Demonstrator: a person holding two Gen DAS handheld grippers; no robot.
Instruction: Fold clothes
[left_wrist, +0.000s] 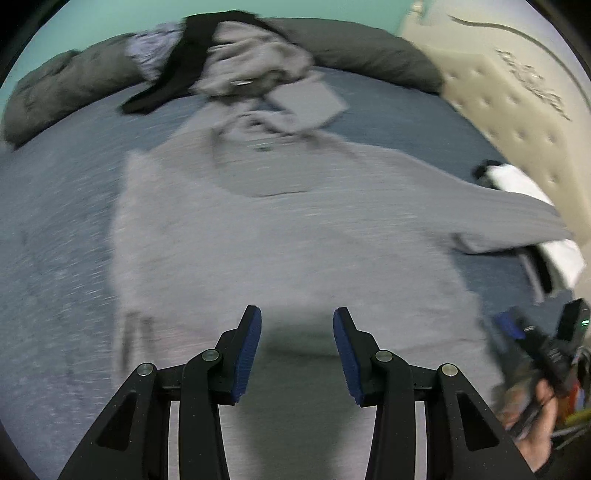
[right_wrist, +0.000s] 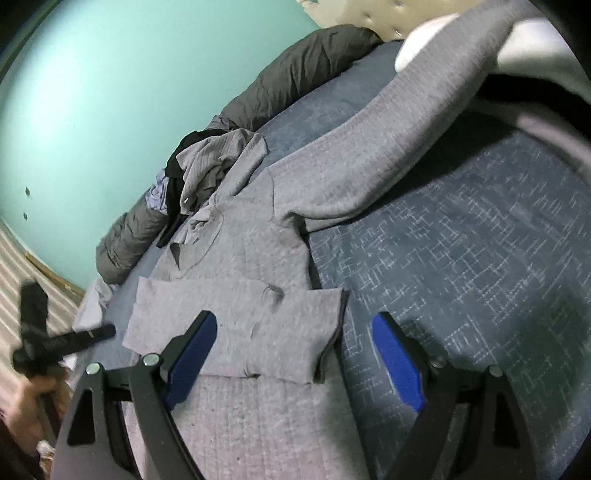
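Blue bedspread (right_wrist: 461, 240) under a spread grey sweater (left_wrist: 280, 236), left tongs (left_wrist: 297, 350) and right tongs (right_wrist: 293, 358) both agape, empty.

A sweater (left_wrist: 280, 236) lies spread flat on the bed (left_wrist: 55, 221) in front of me, its collar toward the far edge. One sleeve is folded across its body (right_wrist: 236, 328); the other sleeve (left_wrist: 498, 210) stretches toward the headboard (left_wrist: 517, 110), onto a pillow (left_wrist: 517, 181) at that edge. A pile of clothes (left_wrist: 236, 62) sits beyond the collar, resting against a rolled blanket (left_wrist: 369, 51) along the far edge. My left hand-held gripper (left_wrist: 297, 350) hangs over the hem, my right hand-held gripper (right_wrist: 295, 362) at the folded sleeve's end.
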